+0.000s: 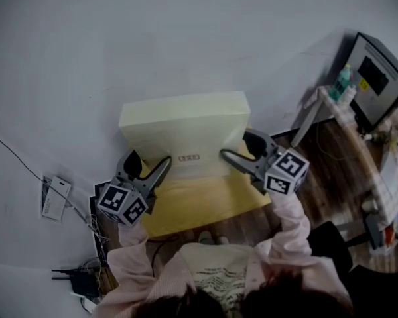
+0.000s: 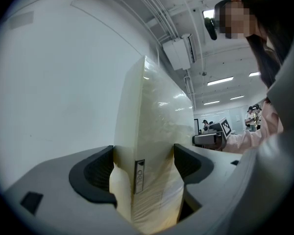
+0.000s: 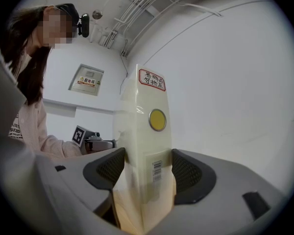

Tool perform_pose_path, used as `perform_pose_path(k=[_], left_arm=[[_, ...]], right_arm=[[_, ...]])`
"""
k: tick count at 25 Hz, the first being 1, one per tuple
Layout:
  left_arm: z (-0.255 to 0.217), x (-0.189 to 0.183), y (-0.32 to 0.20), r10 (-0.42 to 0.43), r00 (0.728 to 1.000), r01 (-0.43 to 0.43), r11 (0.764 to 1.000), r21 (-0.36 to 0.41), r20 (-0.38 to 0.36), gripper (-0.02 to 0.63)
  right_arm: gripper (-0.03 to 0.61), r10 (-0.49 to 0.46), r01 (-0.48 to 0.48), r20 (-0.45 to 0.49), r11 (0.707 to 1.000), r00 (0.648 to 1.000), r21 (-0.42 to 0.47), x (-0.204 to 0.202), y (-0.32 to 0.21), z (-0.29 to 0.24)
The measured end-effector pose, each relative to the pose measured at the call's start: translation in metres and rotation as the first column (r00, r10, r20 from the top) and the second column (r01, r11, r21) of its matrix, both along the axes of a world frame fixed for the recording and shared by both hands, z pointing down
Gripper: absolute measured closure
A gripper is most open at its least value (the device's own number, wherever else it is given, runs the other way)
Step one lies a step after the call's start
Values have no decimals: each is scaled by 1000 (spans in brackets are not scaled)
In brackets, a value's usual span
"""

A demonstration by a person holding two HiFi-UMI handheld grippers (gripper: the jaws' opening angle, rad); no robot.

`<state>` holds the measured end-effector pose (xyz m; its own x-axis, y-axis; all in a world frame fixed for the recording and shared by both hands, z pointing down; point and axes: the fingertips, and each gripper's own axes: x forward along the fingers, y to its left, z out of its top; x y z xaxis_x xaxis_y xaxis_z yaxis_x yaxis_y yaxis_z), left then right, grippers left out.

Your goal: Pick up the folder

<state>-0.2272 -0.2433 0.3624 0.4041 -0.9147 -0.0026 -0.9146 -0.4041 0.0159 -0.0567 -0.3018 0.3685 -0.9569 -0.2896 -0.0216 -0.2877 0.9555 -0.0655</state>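
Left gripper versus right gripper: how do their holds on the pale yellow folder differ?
The left gripper clamps the thick pale yellow folder at its left end; the right gripper clamps its right end. Between the left gripper's jaws sits a small grey label tab under crinkled clear wrap; between the right gripper's, a barcode label, with a round yellow sticker above. Shared: both are shut on the folder, jaws wide apart.

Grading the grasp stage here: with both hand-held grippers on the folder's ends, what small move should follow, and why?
Probably raise both hands together, keeping them level. The left hand-held gripper and right hand-held gripper each clamp an end of the folder, which looks close above the yellow surface. An even lift should avoid twisting it.
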Motion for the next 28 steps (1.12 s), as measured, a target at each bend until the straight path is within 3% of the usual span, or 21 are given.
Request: perform_pose_path(k=[28], left_arm=[[-25,4,36,-92,996,91,993,81,11,236]], right_arm=[[290,-26,24,21,996,999,85,-2,24,-27]])
